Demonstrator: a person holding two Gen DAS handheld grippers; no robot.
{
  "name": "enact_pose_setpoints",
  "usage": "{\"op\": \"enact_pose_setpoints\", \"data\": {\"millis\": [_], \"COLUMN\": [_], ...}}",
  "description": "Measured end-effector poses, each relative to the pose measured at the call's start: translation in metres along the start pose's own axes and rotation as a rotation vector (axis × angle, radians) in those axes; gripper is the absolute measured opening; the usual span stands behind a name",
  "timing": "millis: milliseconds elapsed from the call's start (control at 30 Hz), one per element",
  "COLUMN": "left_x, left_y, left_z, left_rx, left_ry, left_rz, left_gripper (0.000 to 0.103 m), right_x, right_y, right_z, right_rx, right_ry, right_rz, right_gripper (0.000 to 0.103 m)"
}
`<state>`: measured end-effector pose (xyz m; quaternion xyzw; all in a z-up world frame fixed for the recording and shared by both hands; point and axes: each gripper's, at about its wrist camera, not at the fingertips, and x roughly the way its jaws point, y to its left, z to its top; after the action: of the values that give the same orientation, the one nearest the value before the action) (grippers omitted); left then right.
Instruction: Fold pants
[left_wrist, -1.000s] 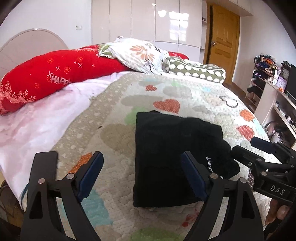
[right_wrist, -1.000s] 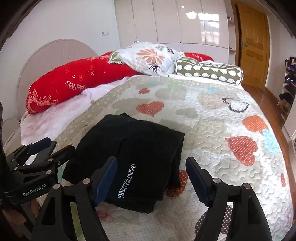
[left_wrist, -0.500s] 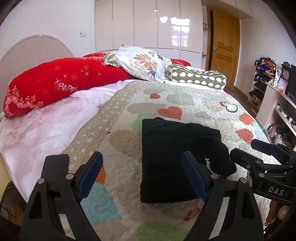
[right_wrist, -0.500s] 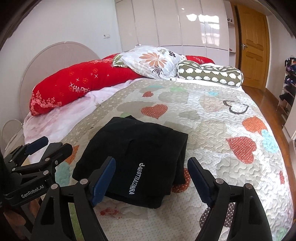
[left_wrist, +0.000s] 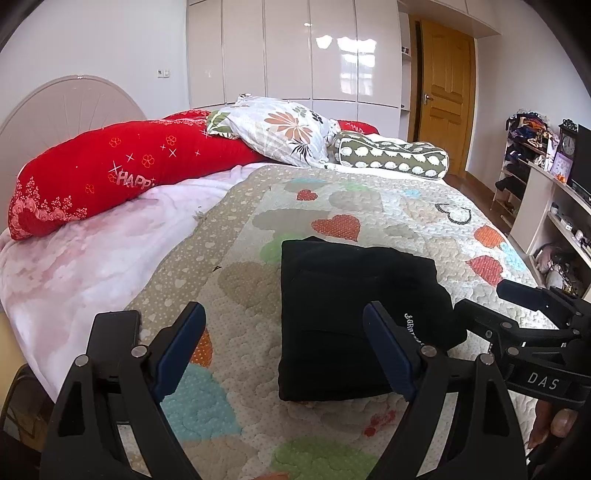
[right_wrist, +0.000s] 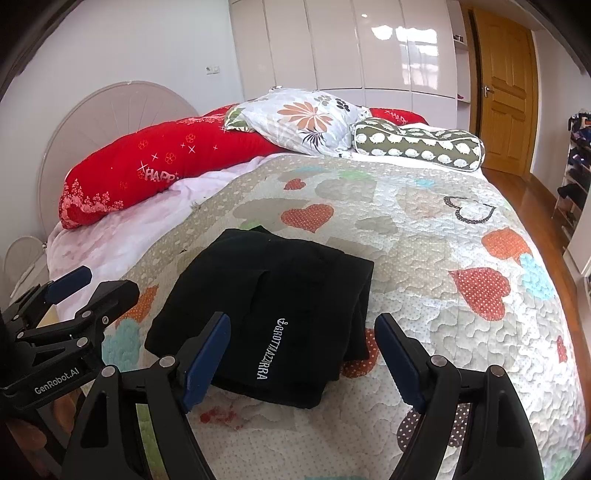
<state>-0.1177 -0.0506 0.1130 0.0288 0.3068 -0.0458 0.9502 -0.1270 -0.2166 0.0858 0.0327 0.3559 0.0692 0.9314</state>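
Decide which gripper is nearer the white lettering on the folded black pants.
Right. The right gripper frames the lettering between open jaws; the left gripper sits off the pants' left side.

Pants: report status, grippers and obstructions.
Left gripper open, right gripper open, both empty. Black pants folded flat on quilt, untouched. Nothing in the way.

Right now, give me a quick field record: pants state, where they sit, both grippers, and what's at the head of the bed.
pants: black pants, folded into a compact stack, white lettering on top
location: on the heart-patterned quilt, near its front edge
left hand-held gripper: open, empty, short of the pants
right hand-held gripper: open, empty
head of bed: red bolster, floral pillow, green patterned bolster
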Motion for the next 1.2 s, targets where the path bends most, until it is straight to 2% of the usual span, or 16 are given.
{"op": "enact_pose_setpoints", "data": {"millis": [1200], "left_x": [0.003], "left_y": [-0.002], "left_z": [-0.002], "left_rx": [0.001], "left_ry": [0.002], "left_rz": [-0.012], "left_gripper": [0.088], "right_x": [0.012], "right_y": [0.006], "right_z": [-0.003], "right_rx": [-0.030], "right_ry": [0.033], "right_rz": [0.006], "right_gripper": [0.082]}}
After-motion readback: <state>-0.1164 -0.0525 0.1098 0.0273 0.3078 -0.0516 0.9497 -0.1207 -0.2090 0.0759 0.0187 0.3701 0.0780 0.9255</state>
